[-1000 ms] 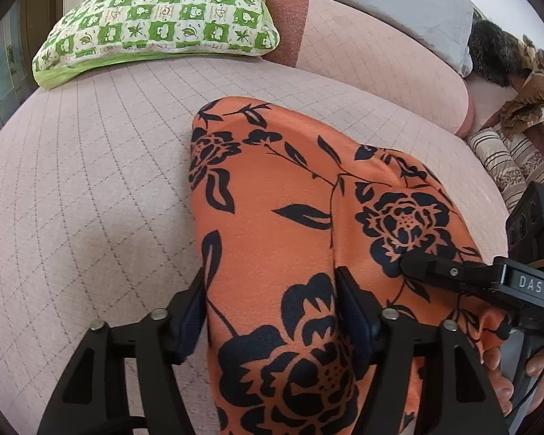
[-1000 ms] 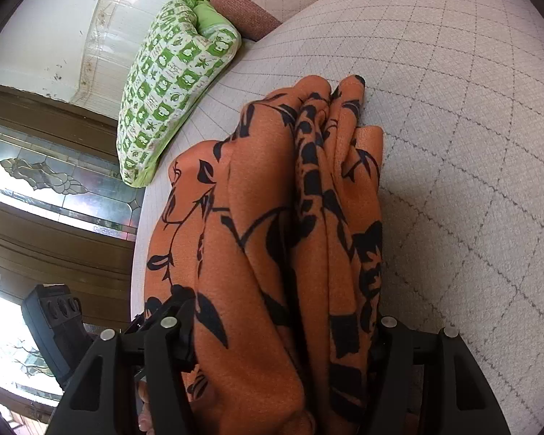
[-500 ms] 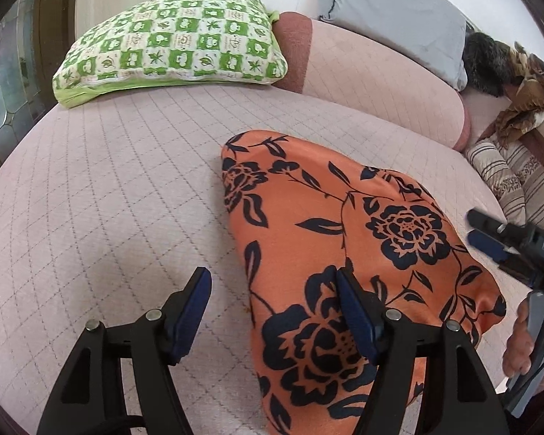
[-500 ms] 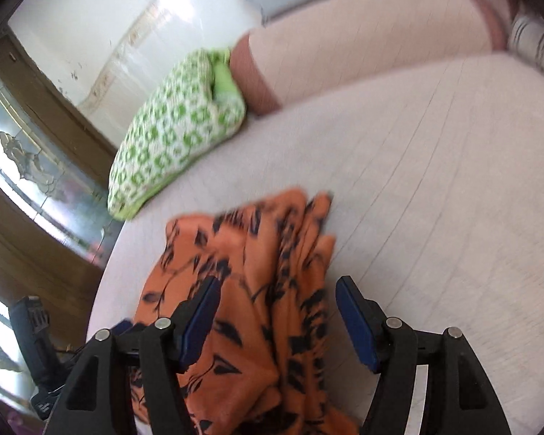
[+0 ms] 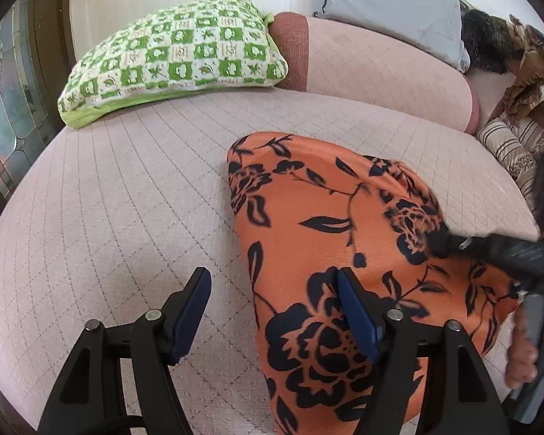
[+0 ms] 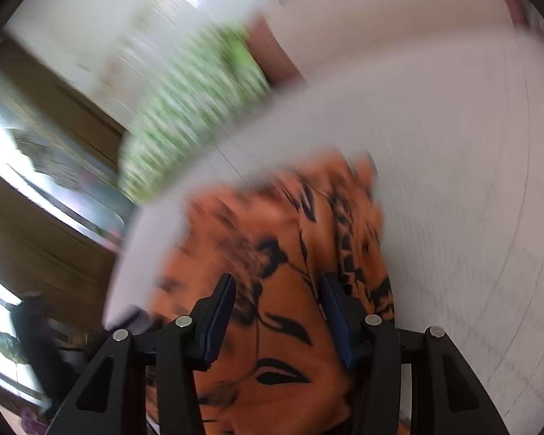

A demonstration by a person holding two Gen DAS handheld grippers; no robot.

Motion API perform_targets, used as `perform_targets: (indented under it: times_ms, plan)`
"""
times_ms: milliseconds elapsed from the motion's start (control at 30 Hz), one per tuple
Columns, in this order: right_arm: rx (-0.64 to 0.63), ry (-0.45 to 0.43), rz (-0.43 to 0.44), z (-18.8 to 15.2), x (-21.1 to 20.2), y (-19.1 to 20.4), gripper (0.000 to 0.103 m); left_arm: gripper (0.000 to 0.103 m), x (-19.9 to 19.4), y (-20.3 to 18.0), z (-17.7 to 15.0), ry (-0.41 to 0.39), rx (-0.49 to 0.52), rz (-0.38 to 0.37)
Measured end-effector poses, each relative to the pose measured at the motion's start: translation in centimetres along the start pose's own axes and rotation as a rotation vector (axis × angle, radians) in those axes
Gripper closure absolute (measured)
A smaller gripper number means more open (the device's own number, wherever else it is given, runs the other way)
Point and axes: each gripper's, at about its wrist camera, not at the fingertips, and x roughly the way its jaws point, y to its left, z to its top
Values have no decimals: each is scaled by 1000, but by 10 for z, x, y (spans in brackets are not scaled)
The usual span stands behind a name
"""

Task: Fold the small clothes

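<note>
A folded orange cloth with black flowers (image 5: pixel 330 239) lies on the pink quilted bed (image 5: pixel 127 199). My left gripper (image 5: pixel 272 286) is open and empty; its right finger lies over the cloth's left edge, its left finger over bare bed. My right gripper (image 6: pixel 275 290) is open, its jaws spread above the orange cloth (image 6: pixel 283 239), holding nothing. The right wrist view is blurred by motion. In the left wrist view the right gripper (image 5: pixel 449 241) reaches in from the right, its tip against the cloth's top.
A green and white checked pillow (image 5: pixel 177 58) lies at the head of the bed, beside a pink bolster (image 5: pixel 373 69) and a grey pillow (image 5: pixel 391 3). Striped bedding (image 5: pixel 507 145) sits at the far right. A wooden door with glass (image 6: pixel 36 181) stands beyond the bed's edge.
Both grippers let go of the cloth, which now lies folded on the bed. My left gripper drew back and left. My right gripper pulled away, then swung back over the cloth.
</note>
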Motion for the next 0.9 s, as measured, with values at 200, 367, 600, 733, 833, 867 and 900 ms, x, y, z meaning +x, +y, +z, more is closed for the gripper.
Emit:
perform_targets:
  times_ms: [200,367,600,733,833,867,900]
  plan:
    - [-11,0,-35,-1,-4,-5,49,20,8,0,-1,21,-6,36]
    - [-81,-94,-37,-1,-27,13,49,20,8,-7,-2,14,19,57]
    - [-51,-144,80,2,-28,27,44,20,9,-15,-5,8,50,69]
    - [0,-53,30,4,-2,16,43,20,11,-14,-5,15,38,57]
    - [47,-48,52,4,0,7,43,19,12,-14,-5,16,34,58]
    - [46,-48,55,4,-2,7,43,19,13,-15,-5,15,34,60]
    - [36,-47,51,3,-2,8,43,19,14,-15,-5,15,33,62]
